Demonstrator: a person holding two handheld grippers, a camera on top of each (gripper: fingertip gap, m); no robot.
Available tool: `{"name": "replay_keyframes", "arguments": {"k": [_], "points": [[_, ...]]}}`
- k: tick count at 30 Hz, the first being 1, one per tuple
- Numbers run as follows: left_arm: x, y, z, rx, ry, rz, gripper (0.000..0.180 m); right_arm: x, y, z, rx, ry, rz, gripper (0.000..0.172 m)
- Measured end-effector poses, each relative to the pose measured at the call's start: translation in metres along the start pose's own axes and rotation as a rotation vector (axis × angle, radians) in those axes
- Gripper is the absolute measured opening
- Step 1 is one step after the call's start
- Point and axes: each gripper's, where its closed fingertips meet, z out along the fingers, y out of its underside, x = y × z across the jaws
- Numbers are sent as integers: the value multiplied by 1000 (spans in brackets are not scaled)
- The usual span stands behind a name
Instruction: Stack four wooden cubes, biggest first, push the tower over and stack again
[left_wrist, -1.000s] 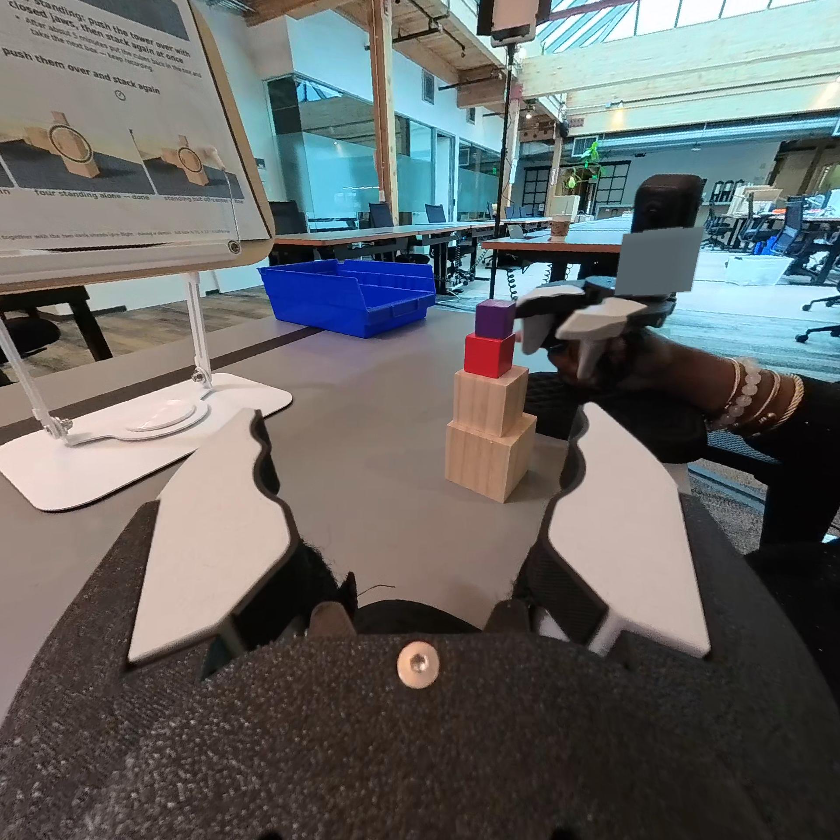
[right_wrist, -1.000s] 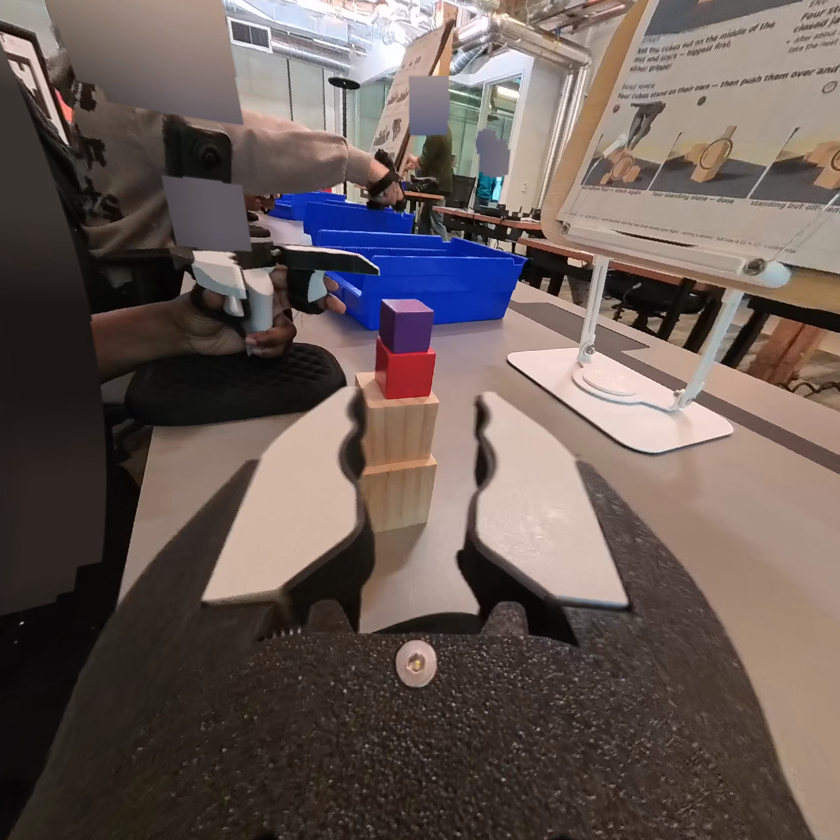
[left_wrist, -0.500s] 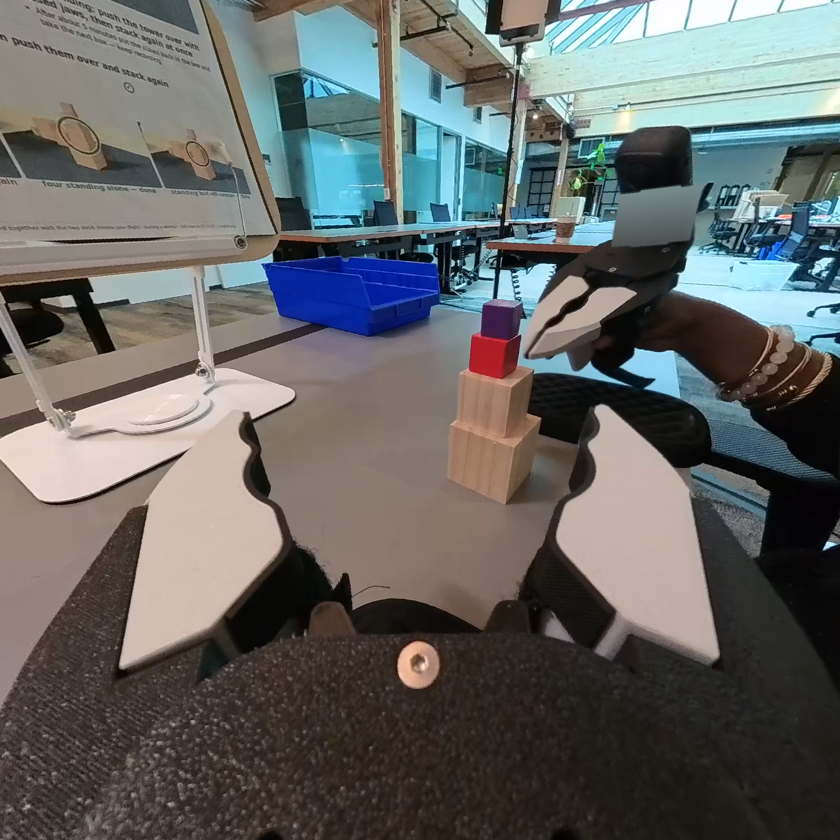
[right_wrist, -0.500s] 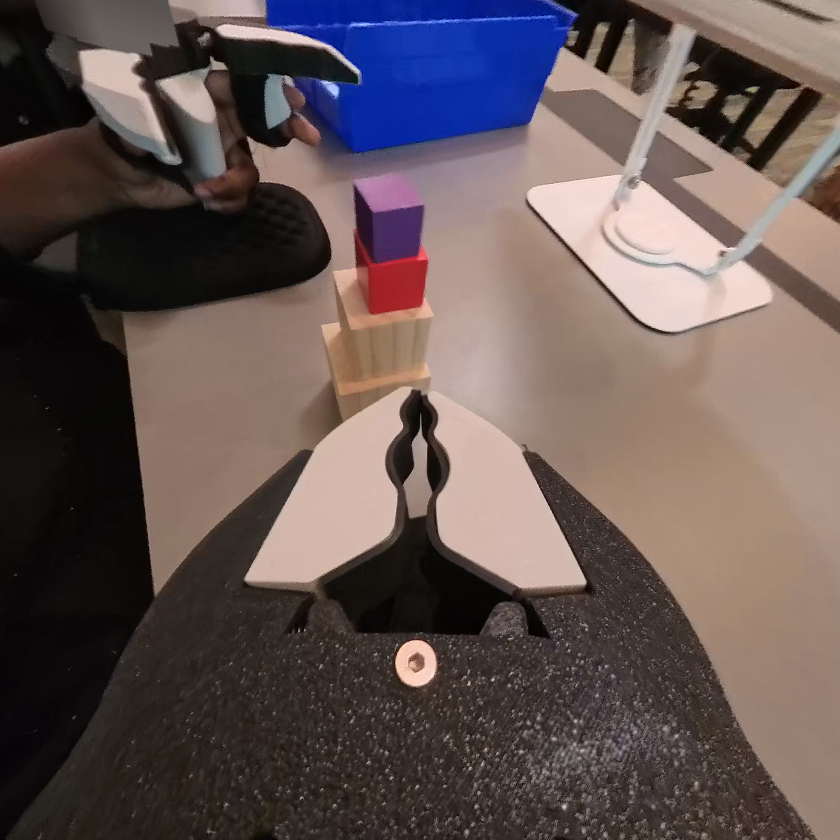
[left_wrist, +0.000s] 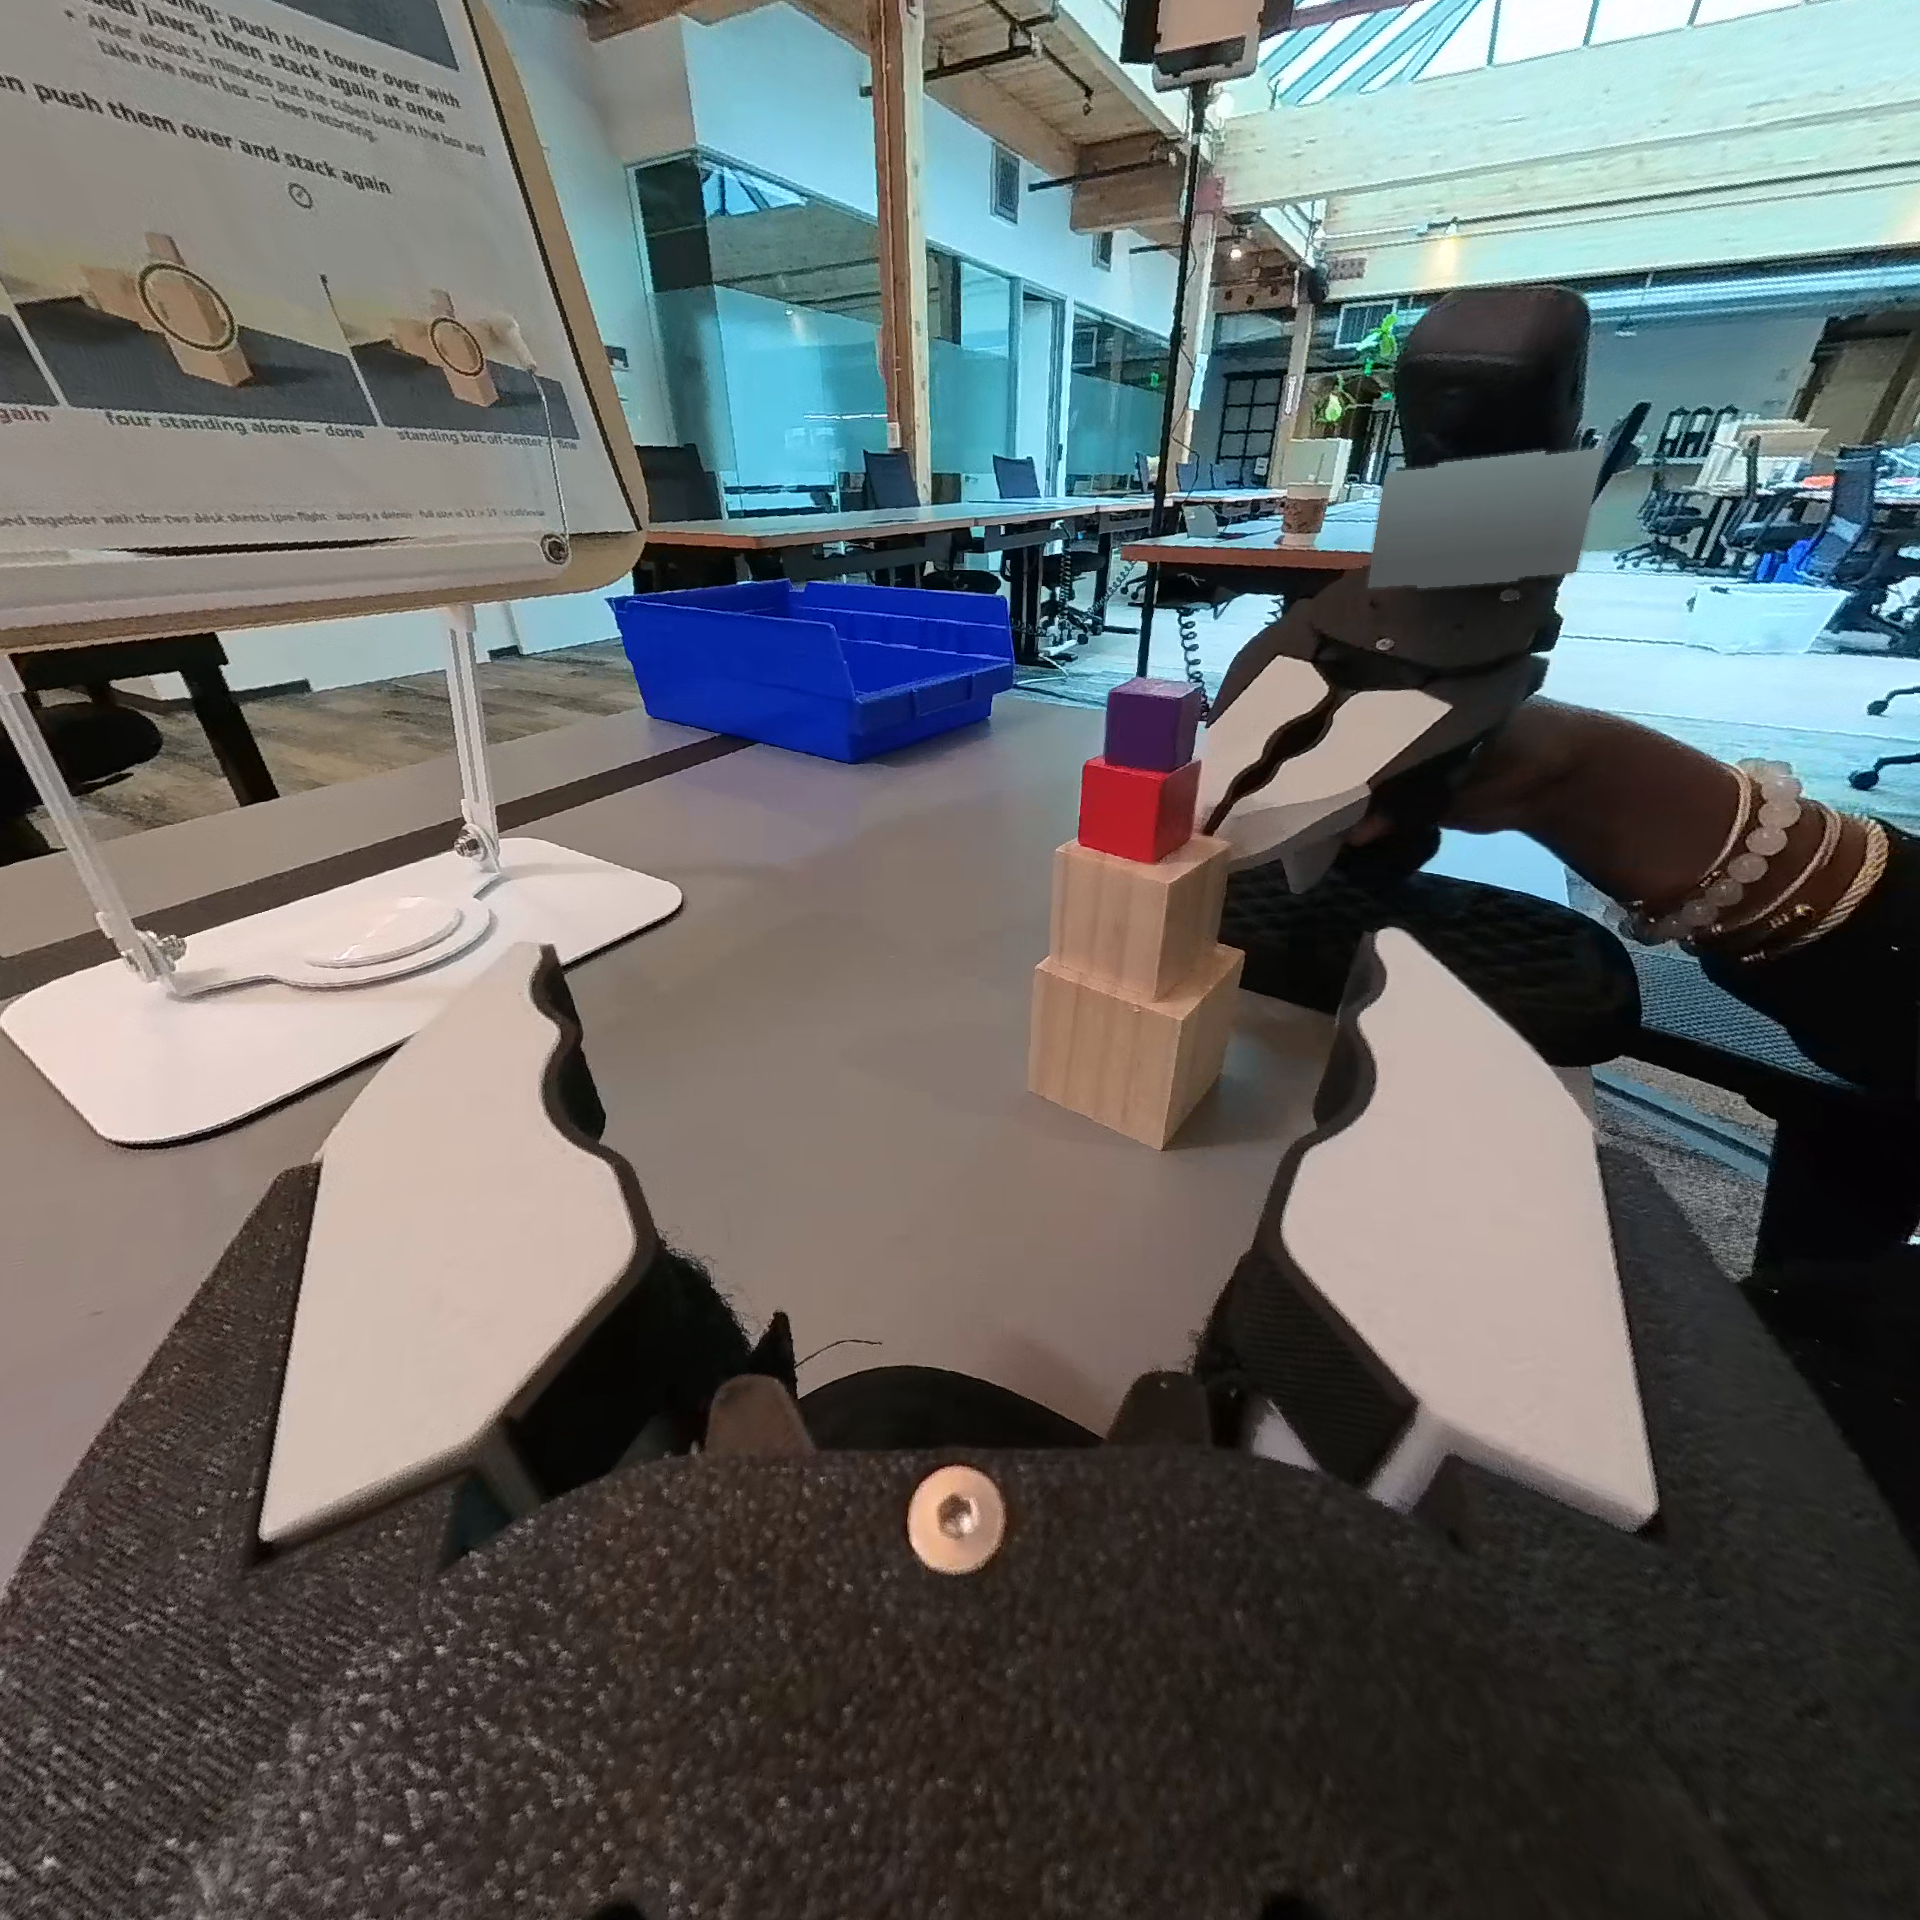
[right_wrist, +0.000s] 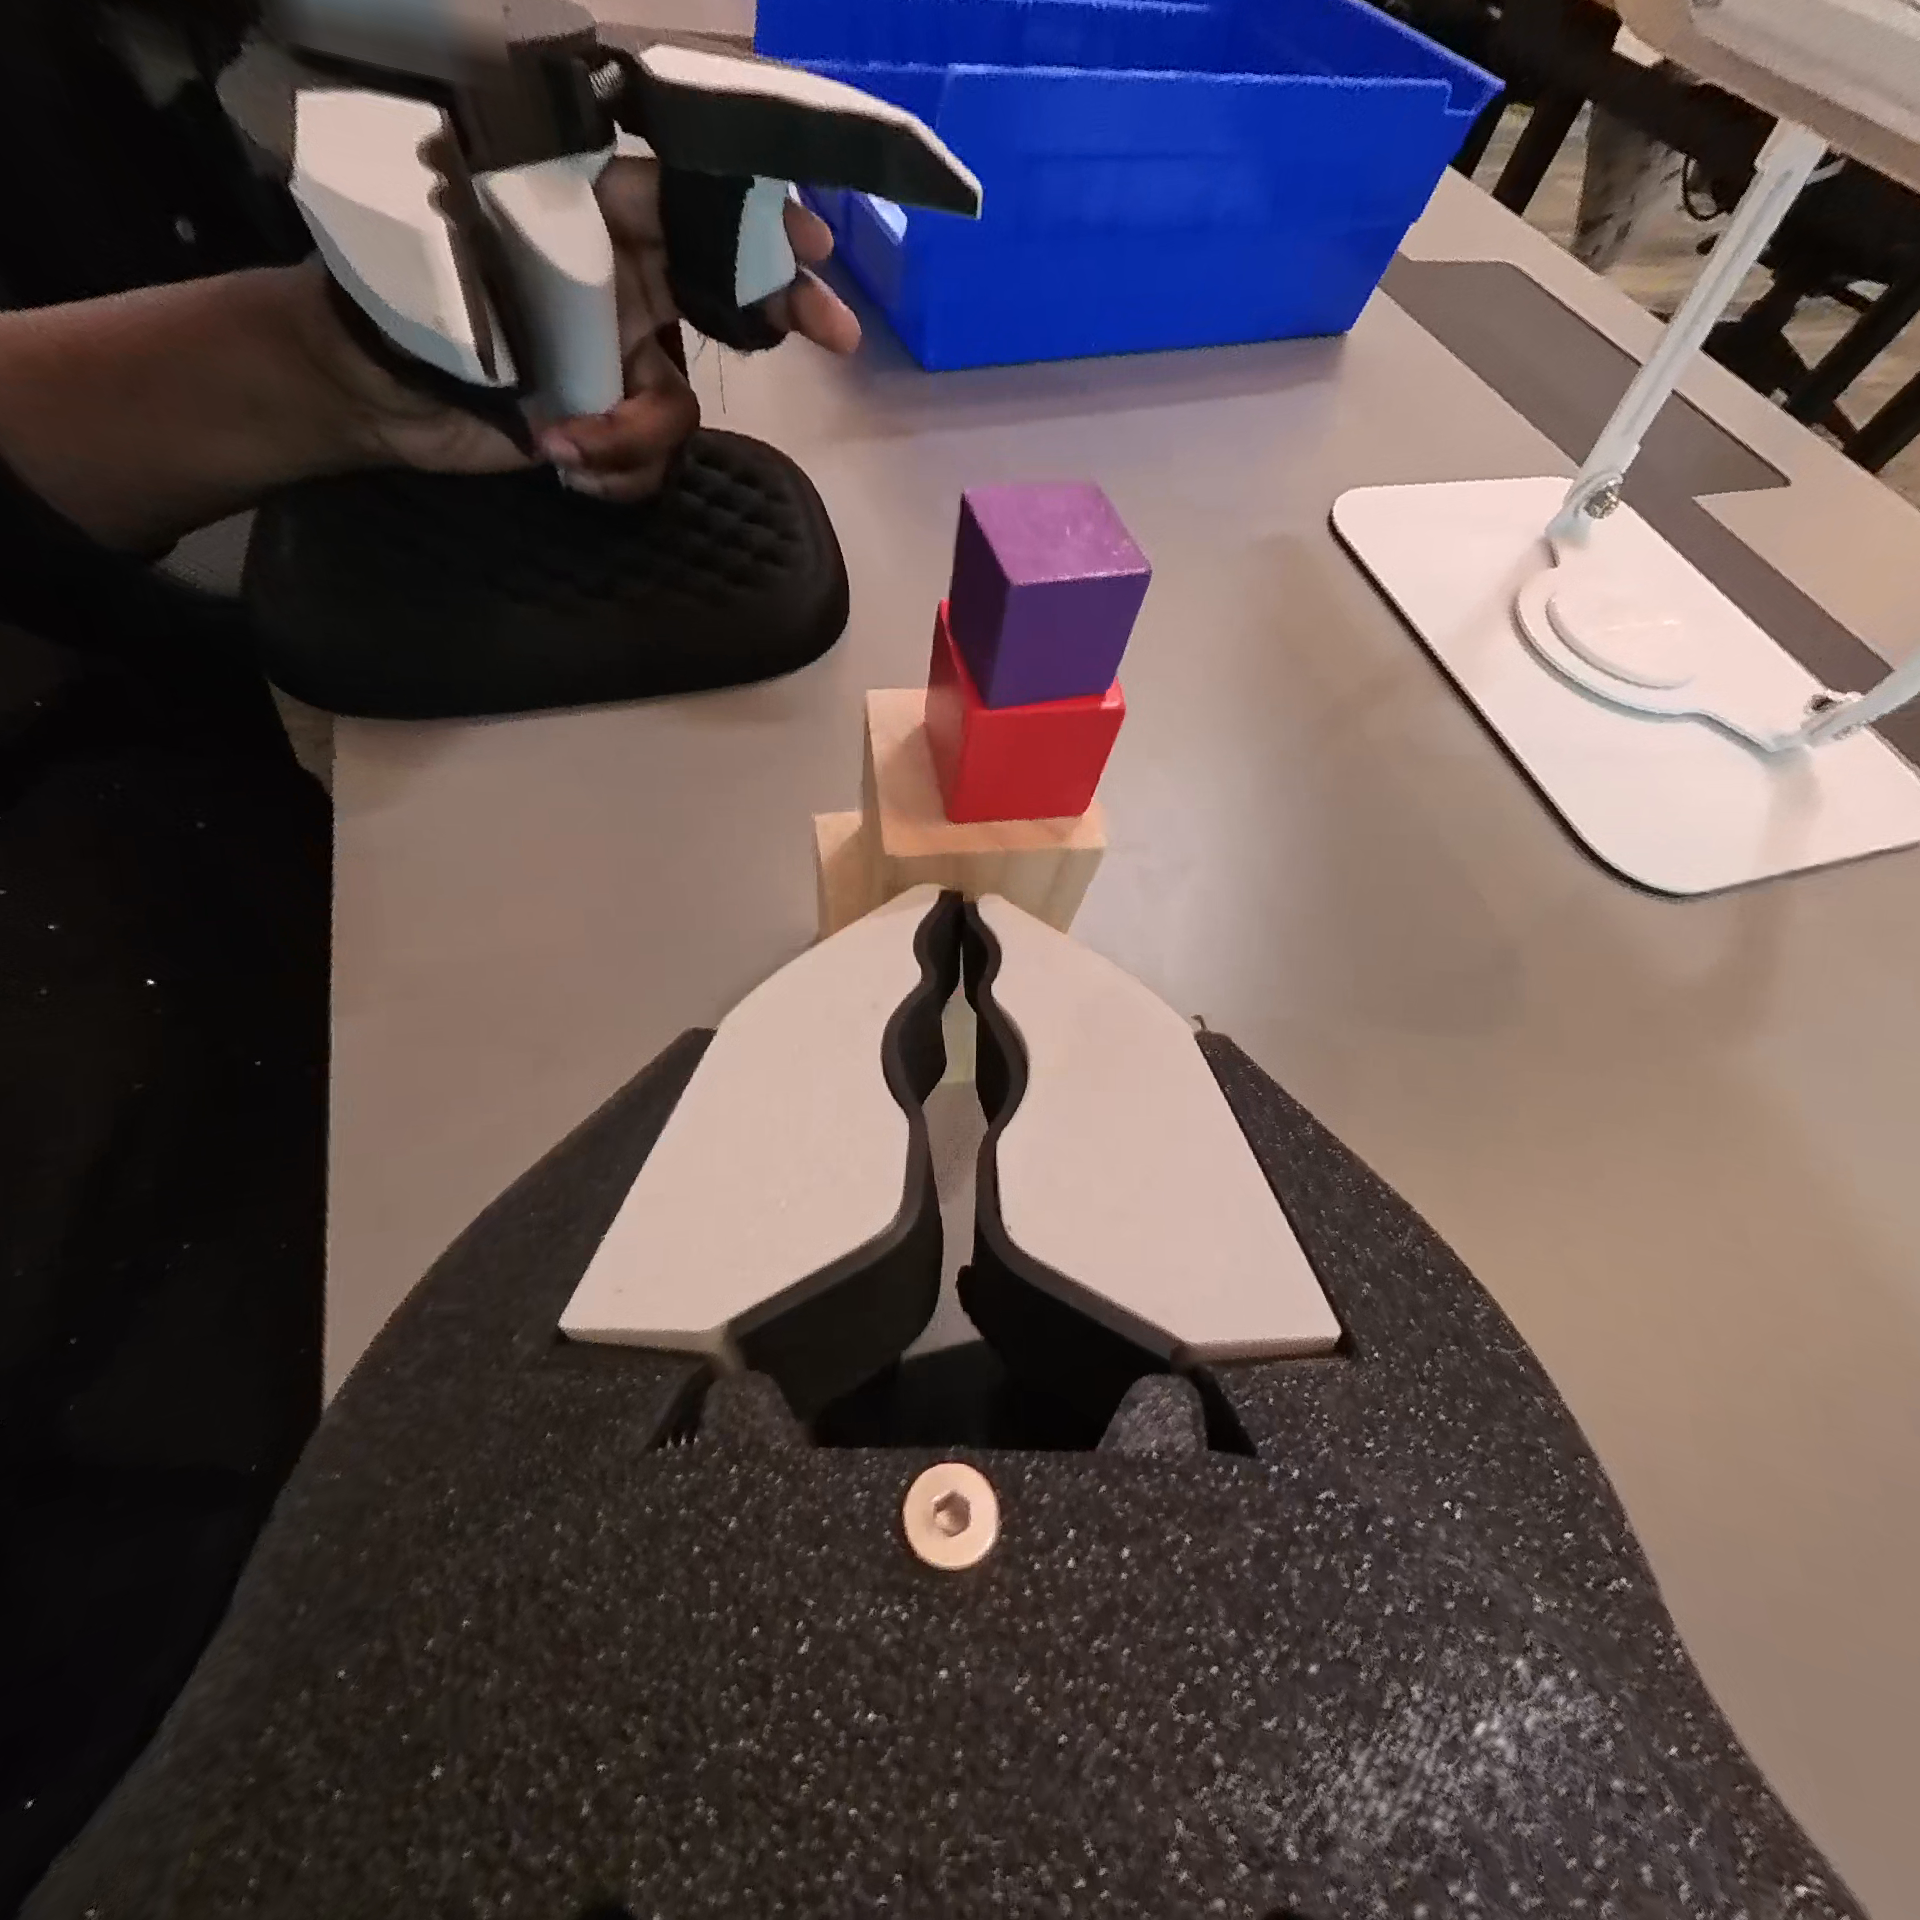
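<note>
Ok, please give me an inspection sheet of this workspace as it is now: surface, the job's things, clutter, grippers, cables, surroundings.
Surface: grey table with a dark stripe across it.
Job's things: a stack of four cubes, namely purple cube on red cube on upper wooden cube on lower wooden cube, steps offset.
Clutter: blue bin; white stand carrying an instruction sheet; black padded rest.
Grippers: left gripper open and bare, short of the stack; right gripper shut, holding nothing, tips at the stack's upper part.
Cables: a coiled cable behind the table.
Surroundings: open office with desks and chairs.
</note>
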Motion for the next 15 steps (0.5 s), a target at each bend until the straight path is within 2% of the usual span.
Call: {"name": "replay_keyframes", "arguments": {"k": [15], "points": [[2, 2, 1, -15, 14, 2, 132, 2, -18, 5, 41, -4, -14, 0]]}}
